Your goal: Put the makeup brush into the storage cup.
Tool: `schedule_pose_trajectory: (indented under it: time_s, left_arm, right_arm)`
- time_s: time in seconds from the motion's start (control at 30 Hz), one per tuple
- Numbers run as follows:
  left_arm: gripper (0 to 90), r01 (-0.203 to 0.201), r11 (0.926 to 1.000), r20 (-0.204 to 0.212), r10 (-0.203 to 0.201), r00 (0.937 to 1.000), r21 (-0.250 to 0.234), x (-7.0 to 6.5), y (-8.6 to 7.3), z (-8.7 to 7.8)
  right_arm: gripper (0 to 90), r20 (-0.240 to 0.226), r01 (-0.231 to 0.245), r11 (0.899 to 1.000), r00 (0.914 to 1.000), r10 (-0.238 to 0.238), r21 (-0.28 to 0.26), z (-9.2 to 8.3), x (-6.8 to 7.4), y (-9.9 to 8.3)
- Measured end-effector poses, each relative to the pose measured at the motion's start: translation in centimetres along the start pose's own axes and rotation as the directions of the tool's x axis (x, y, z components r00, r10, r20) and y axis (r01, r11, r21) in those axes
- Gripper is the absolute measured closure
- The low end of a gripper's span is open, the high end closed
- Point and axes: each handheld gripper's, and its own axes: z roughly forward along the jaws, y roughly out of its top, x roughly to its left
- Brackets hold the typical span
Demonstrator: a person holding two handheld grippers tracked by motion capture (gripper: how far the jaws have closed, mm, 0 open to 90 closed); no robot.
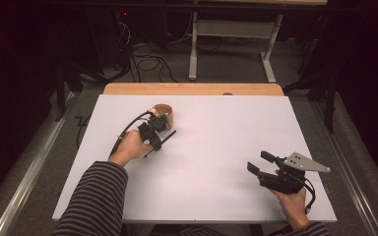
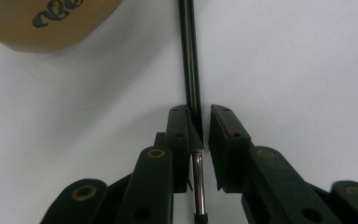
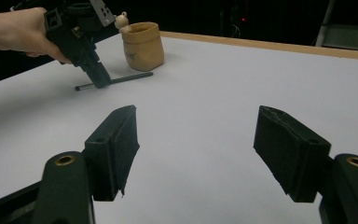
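Striped sleeves came in at the near edge of the white table (image 1: 202, 196), each hand carrying a gripper. At the near right, the right gripper (image 1: 260, 162) hovered just above the surface with its jaws spread wide and nothing between them. At the far left, the left gripper (image 1: 158, 142) pointed down at a black pen (image 1: 165, 139) lying flat on the table, just in front of a small tan cup (image 1: 163, 111).

The pick-up looked barely begun — the pen lay on the table, not yet lifted, and whatever was meant for the cup remained to be done.

From above, the left hand hid the contact. The left gripper view settled more: the pen (image 2: 189, 60) ran straight up between the two jaws, close against the left pad, with a sliver of gap on the right, so the jaws straddled it without squeezing it. The right gripper view gave the side-on angle — the cup (image 3: 142, 45) upright, a small round knob at its rim.
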Motion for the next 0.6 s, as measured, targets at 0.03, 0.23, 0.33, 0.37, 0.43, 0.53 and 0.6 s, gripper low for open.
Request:
schedule_pose_trajectory:
  time_s: [0.03, 0.23, 0.33, 0.37, 0.43, 0.53, 0.6]
  left_arm:
    - [78.0, 0.000, 1.0000, 0.000, 0.000, 1.0000, 0.000, 0.00, 0.00, 0.00]
    - [78.6, -0.001, 1.0000, 0.008, 0.001, 1.0000, -0.003, 0.11, -0.03, 0.03]
    - [80.1, 0.000, 1.0000, 0.016, 0.000, 0.9999, -0.005, 0.20, -0.04, 0.04]
    - [80.8, 0.000, 1.0000, 0.020, 0.000, 0.9998, -0.005, 0.25, -0.03, 0.05]
    - [82.4, -0.001, 1.0000, 0.024, 0.001, 0.9997, -0.005, 0.29, -0.02, 0.05]
    - [83.1, -0.006, 1.0000, 0.029, 0.006, 0.9996, -0.007, 0.34, -0.04, 0.05]
    - [83.2, -0.007, 0.9999, 0.035, 0.007, 0.9994, -0.009, 0.43, -0.06, 0.06]
  right_arm:
    - [31.6, -0.001, -0.001, 1.000, 1.0000, 0.001, 0.002, 0.00, 0.00, 0.00]
    - [31.6, 0.001, -0.002, 1.000, 1.0000, 0.002, 0.004, 0.04, -0.01, -0.01]
    - [31.6, 0.002, -0.002, 1.000, 1.0000, 0.002, 0.005, 0.03, -0.01, -0.01]
    - [31.7, 0.001, -0.003, 1.000, 1.0000, 0.003, 0.005, 0.03, -0.01, -0.02]
    - [31.8, 0.000, -0.003, 1.000, 1.0000, 0.003, 0.005, 0.02, -0.01, -0.02]
    - [31.9, 0.000, -0.009, 1.000, 1.0000, 0.009, 0.005, 0.04, -0.08, -0.04]
    - [32.0, -0.001, -0.012, 1.000, 0.9999, 0.012, 0.005, 0.06, -0.10, -0.05]
